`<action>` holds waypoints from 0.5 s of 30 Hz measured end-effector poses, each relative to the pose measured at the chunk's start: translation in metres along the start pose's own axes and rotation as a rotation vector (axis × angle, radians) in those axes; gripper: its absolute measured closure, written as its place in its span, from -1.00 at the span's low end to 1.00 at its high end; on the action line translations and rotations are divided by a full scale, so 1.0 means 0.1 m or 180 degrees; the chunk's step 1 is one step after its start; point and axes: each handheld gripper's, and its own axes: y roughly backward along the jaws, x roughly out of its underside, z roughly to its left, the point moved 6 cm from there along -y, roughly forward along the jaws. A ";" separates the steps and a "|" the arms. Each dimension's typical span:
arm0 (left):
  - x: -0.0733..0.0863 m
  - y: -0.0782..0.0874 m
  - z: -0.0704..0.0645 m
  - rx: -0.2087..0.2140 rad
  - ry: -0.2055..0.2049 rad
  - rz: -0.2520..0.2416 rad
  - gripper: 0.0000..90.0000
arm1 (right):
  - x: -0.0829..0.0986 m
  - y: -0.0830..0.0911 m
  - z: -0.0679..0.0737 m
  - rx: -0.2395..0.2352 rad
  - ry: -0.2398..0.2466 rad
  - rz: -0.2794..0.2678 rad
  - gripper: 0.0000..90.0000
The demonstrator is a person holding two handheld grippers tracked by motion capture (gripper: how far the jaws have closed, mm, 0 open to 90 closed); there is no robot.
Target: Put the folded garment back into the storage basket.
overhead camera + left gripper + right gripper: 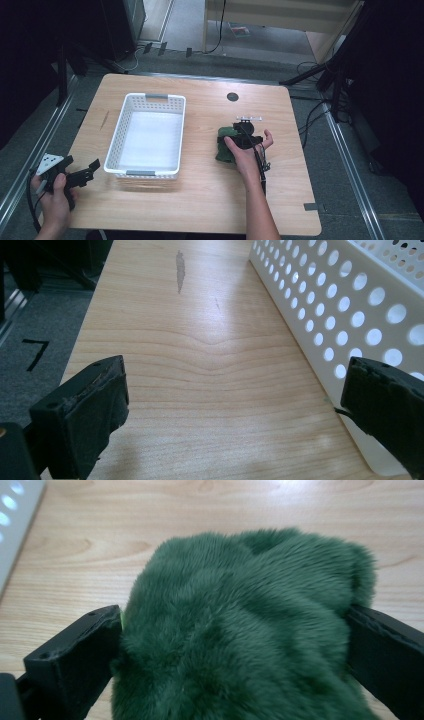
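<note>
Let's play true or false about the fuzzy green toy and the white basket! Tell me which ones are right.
1. The fuzzy green toy sits between the jaws of the right tool. True.
2. The white basket has toys in it. False: it is empty.
3. The left tool holds the basket. False: its jaws stand open beside the basket, holding nothing.
4. The basket stands on the wooden table. True.
5. The green toy lies left of the basket. False: it lies to its right.
</note>
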 end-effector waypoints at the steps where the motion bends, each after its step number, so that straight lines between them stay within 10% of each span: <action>1: 0.00 0.00 0.00 0.0001 0.0000 0.0000 -1.00 | 0.02 -0.04 0.00 0.0016 -0.0007 0.0041 -1.00; 15: 0.00 0.00 0.00 -0.0003 0.0001 -0.0004 -1.00 | 0.20 -0.23 -0.05 0.0017 -0.0007 0.0021 -1.00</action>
